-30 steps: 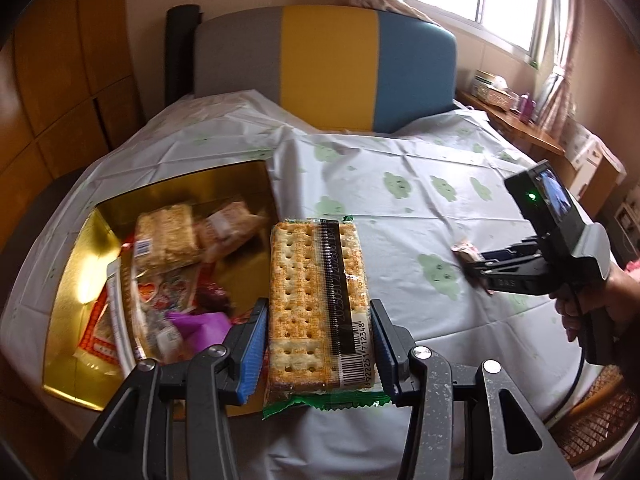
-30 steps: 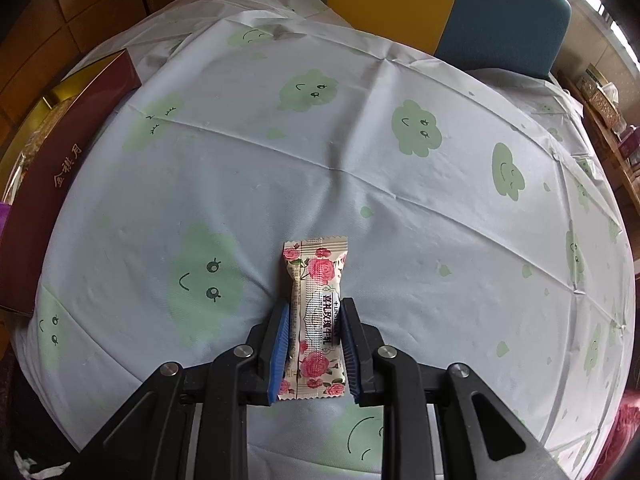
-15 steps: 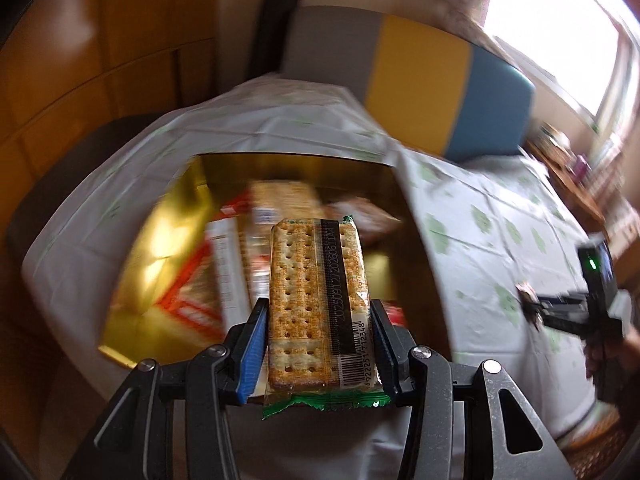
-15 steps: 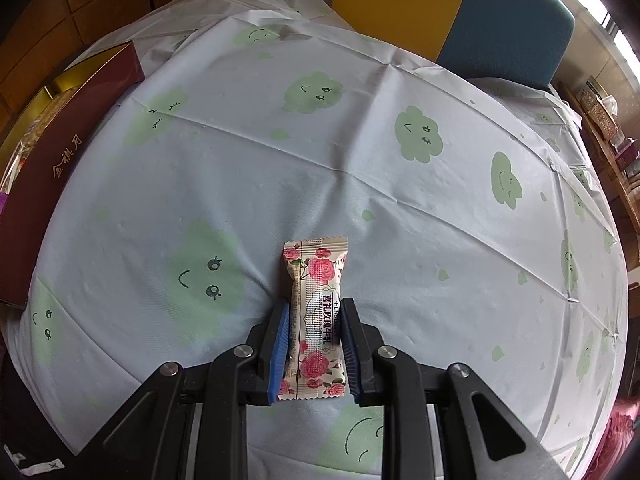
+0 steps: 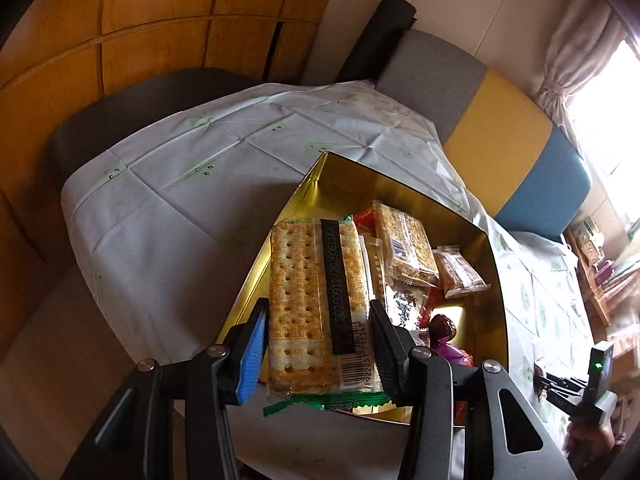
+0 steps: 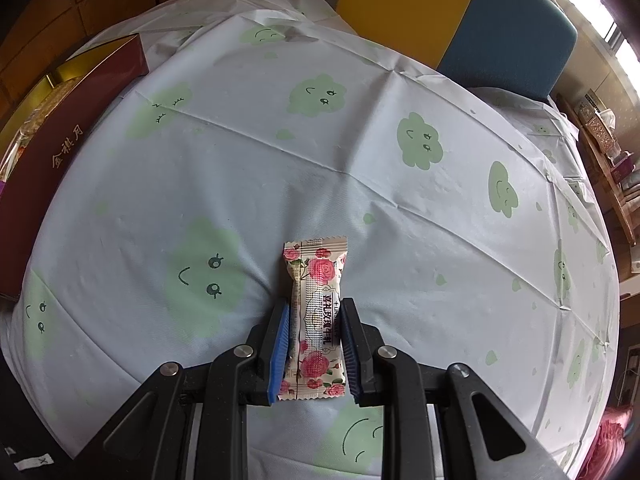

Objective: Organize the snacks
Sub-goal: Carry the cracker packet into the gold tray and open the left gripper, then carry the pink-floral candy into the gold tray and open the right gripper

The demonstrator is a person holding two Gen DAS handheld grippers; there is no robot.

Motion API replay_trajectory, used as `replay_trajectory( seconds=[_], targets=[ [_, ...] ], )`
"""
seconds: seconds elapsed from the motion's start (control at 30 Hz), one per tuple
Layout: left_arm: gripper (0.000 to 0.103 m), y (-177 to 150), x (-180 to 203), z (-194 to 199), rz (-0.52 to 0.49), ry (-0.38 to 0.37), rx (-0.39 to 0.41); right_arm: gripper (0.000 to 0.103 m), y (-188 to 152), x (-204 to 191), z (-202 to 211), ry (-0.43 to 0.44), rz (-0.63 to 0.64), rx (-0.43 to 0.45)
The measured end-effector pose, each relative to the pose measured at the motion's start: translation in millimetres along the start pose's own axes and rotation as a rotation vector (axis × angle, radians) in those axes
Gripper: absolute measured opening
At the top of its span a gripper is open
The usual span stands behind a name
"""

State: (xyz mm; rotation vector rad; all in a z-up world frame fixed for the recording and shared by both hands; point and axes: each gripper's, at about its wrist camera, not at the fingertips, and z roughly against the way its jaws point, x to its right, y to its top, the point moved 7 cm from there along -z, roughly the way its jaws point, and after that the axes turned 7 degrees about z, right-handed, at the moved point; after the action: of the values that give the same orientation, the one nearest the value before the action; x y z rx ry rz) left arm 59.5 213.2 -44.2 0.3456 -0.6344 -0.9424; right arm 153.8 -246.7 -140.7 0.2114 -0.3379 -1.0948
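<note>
Left gripper (image 5: 318,344) fingers clamp the cracker pack (image 5: 316,300) over the gold box (image 5: 496,264); right gripper (image 6: 314,344) fingers clamp the rose-print candy (image 6: 316,316) above the surface (image 6: 360,152).

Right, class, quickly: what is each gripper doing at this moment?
Left gripper: closed on the cracker pack, over the gold box.
Right gripper: closed on the rose candy.
</note>
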Motion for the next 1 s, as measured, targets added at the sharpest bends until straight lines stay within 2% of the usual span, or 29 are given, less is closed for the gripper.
replay_trajectory(
  seconds=[0.2,0.43,0.57,0.7,1.0],
  targets=[
    [0.049,-6.7,18.8,-23.7,-0.048,0.007,-0.044,0.024,0.2,-1.2,0.3,-0.006,0.004,0.0],
    [0.049,-19.3,21.0,-47.9,-0.104,0.092,-0.063,0.024,0.4,-1.3,0.5,-0.008,0.005,-0.001],
    [0.043,-26.7,21.5,-50.5,-0.168,0.147,-0.043,0.024,0.3,-1.2,0.4,-0.01,0.012,-0.001],
    [0.042,-31.3,23.7,-52.6,-0.179,0.157,-0.05,0.024,0.0,-1.4,0.4,-0.015,0.016,0.0],
    [0.042,-31.3,34.3,-37.1,-0.217,0.164,0.003,0.024,0.0,-2.0,1.2,-0.026,0.02,0.003]
  ],
)
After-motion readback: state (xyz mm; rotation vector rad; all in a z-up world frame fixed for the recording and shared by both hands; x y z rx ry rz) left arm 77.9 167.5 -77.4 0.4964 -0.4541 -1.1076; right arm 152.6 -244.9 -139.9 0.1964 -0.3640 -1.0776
